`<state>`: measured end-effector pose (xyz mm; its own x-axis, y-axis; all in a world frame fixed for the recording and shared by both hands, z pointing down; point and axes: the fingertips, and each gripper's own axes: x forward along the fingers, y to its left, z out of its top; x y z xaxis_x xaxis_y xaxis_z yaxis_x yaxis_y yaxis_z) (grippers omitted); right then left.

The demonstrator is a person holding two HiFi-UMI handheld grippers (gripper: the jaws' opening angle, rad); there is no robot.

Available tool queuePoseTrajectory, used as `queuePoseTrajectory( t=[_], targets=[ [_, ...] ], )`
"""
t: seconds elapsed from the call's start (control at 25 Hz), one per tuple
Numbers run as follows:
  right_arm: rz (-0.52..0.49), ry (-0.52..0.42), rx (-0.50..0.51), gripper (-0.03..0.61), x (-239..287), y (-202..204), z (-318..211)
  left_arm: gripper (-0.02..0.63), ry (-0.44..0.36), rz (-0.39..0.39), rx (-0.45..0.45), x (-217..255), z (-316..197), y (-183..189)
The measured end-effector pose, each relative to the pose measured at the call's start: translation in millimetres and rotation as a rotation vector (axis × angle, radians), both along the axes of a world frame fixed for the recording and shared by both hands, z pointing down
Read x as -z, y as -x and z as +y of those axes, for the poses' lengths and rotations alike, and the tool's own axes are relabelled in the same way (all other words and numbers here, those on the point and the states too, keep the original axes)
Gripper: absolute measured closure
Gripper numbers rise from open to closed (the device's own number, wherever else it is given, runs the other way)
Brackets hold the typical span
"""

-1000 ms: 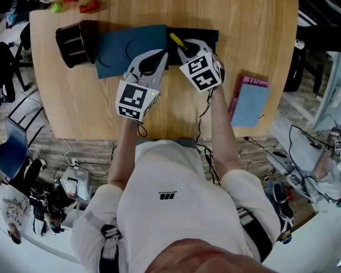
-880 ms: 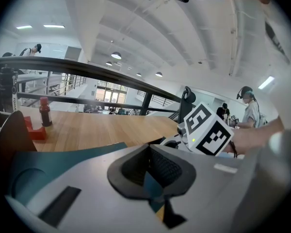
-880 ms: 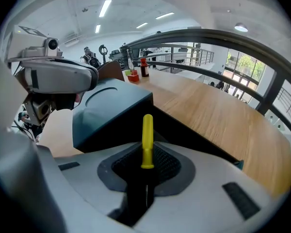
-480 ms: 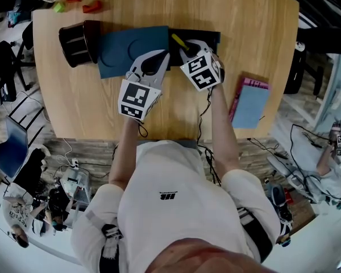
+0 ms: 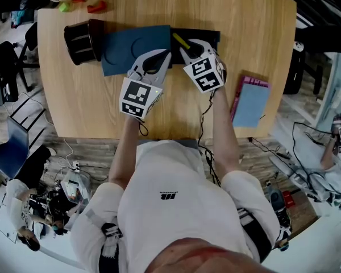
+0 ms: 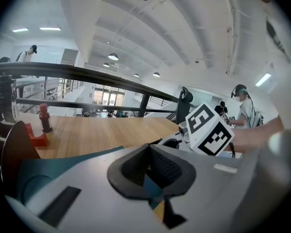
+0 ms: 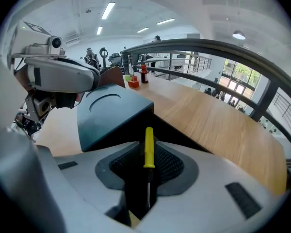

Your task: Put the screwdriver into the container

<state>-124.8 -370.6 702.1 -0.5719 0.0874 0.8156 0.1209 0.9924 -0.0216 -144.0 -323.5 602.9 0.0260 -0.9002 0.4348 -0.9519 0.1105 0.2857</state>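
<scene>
Screwdriver [image 7: 149, 147] is in the right gripper [image 5: 187, 48]. The fingers are closed narrow on the thin metal shaft, and the yellow handle sticks out ahead of the tips. Head view puts the handle over the left end of the black container [image 5: 207, 37], just beside the right edge of the teal lid [image 5: 131, 47]. Height above the container floor cannot be read from either view.

Left gripper [image 5: 166, 54] sits close to the right one, over the lid's near right corner. Its fingers are drawn together, and only a sliver of teal and desk [image 5: 244, 16] shows through the gap. Nothing looks clamped, though I cannot rule out contact with the lid edge.

Judgement: step in hand is the lowering and release, with the screwdriver not yet resting in the container.

Risks from here:
- The grip is on a slim, smooth shaft with the heavier handle forward, so the tool may pivot or slide in the fingers if the gripper tilts.
- The handle is very near the lid edge. Opening here may land it half on the lid, and it could then roll onto the desk.
- Letting go from a height may bounce the tool off the container rim.
- The two grippers are nearly side by side, so a sideways correction by the right could knock the left or shift the lid over the opening.
</scene>
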Motion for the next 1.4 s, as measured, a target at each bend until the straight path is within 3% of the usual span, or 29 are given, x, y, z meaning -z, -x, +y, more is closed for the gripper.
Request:
queuePoseTrajectory(
  t=[0.44,1.04,1.4],
  targets=[
    [-0.147,-0.028,-0.109,0.483,67.9,-21.4,14.8,0.604,-0.043,-0.037,-0.050,38.4,18.9,-12.6],
    [-0.426,-0.077,-0.317,0.583,176.1,-66.7,62.7,0.604,-0.131,-0.103,-0.130,99.0,73.1,-32.2],
    [-0.497,-0.051,-0.378,0.584,203.3,-101.3,111.1,0.604,-0.151,-0.112,-0.178,119.1,114.4,-55.9]
  ],
)
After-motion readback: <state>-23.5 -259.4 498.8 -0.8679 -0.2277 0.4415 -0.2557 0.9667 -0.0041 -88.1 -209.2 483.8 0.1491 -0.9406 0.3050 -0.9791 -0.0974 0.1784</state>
